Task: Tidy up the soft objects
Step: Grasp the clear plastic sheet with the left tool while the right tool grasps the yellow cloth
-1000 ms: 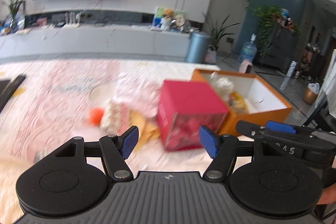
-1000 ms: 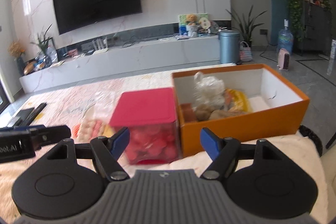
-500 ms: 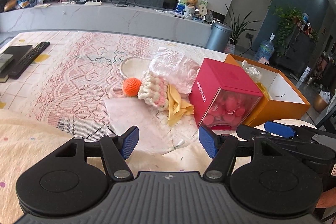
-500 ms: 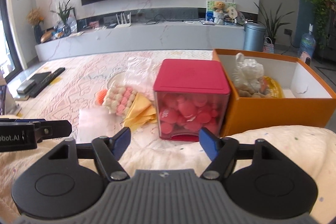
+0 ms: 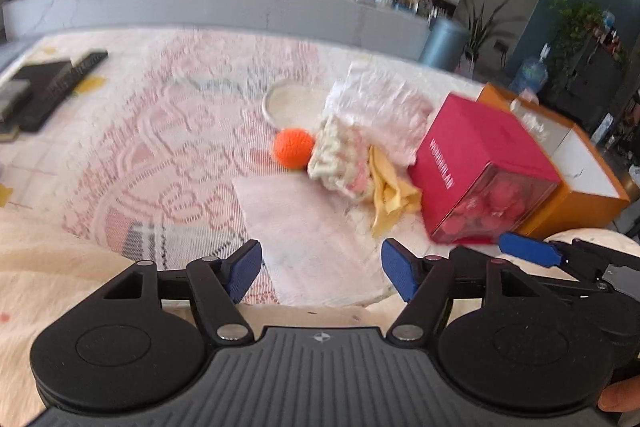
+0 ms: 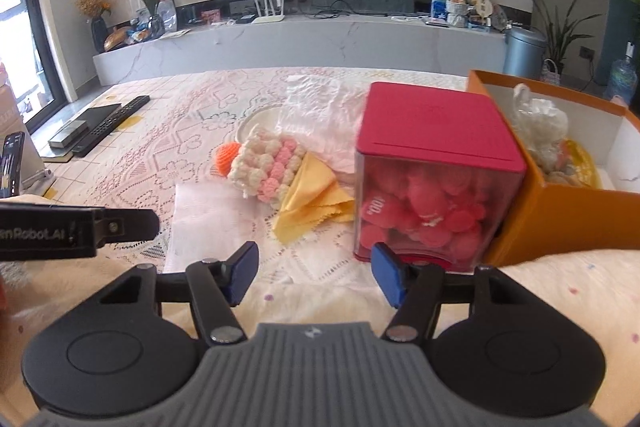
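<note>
On the lace tablecloth lie an orange knitted ball [image 5: 293,148] [image 6: 227,155], a cream-and-pink crocheted piece [image 5: 340,163] [image 6: 268,171] and a yellow cloth [image 5: 390,191] [image 6: 312,199], all bunched together. To their right stands a red-lidded clear box [image 5: 480,167] [image 6: 432,163] of pink soft pieces, against an open orange box [image 5: 580,195] [image 6: 560,219] that holds bagged items. My left gripper [image 5: 321,267] hangs over a pale sheet [image 5: 300,219], its jaws opening with nothing between them. My right gripper [image 6: 314,269] sits short of the red box, jaws closing on nothing.
A crumpled white bag [image 5: 380,103] and a white plate [image 5: 288,99] lie behind the pile. Remotes and a black box [image 6: 100,123] sit far left, a phone on a stand [image 6: 12,163] nearer. A cream blanket [image 5: 40,267] covers the near edge.
Both grippers have dropped and tipped down toward the table, so the pile looks nearer. The right jaws have narrowed. The soft things and boxes lie where they were.
</note>
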Available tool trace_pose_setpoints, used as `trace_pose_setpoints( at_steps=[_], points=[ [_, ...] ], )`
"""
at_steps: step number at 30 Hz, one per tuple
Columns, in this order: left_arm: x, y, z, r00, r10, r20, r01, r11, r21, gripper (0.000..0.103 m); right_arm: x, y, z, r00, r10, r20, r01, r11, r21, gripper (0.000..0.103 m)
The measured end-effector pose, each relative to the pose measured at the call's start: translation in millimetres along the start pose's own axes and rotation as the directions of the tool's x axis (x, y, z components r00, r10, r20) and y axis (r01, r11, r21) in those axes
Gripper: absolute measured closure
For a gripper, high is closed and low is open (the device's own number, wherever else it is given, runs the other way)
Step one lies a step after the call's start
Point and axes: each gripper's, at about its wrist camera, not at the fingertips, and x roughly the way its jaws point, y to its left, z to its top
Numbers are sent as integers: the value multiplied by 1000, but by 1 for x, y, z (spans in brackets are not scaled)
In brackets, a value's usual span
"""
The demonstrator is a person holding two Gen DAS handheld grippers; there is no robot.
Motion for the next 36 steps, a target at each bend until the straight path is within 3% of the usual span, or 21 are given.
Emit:
trace_pose_setpoints(
  at_steps=[6,10,14,17,20,21,23,24,30,36],
  points=[
    [45,9,5,995,22,-99,-29,997,-67,23,38,8,2,998,13,-54,-15,999,-45,55],
    [69,9,8,987,56,-152,-68,995,-76,23,57,1,-4,994,27,-103,-30,999,-20,55],
    [83,4,10,984,85,-157,-97,993,-72,23,66,-7,-6,992,49,-115,-47,999,20,55],
    [84,-10,8,983,123,-134,-124,992,0,35,70,-11,-6,991,63,-121,-59,998,33,55],
    [85,-20,5,979,165,-123,-159,986,57,54,73,-13,-8,989,72,-126,-67,997,44,55],
    [84,-20,5,978,169,-119,-163,985,56,69,73,-14,-8,990,75,-123,-70,996,47,55],
    [83,-17,6,980,164,-117,-160,986,40,82,71,-14,-8,990,81,-114,-76,996,49,55],
    [82,-16,6,981,155,-116,-152,988,31,97,71,-14,-8,990,84,-110,-79,996,49,55],
    [63,-14,6,990,140,-25,-140,990,-1,101,72,-10,-6,991,96,-90,-92,995,39,55],
    [49,-7,9,985,165,60,-161,985,-61,101,76,5,2,998,62,-23,-63,998,-18,55]
  ],
)
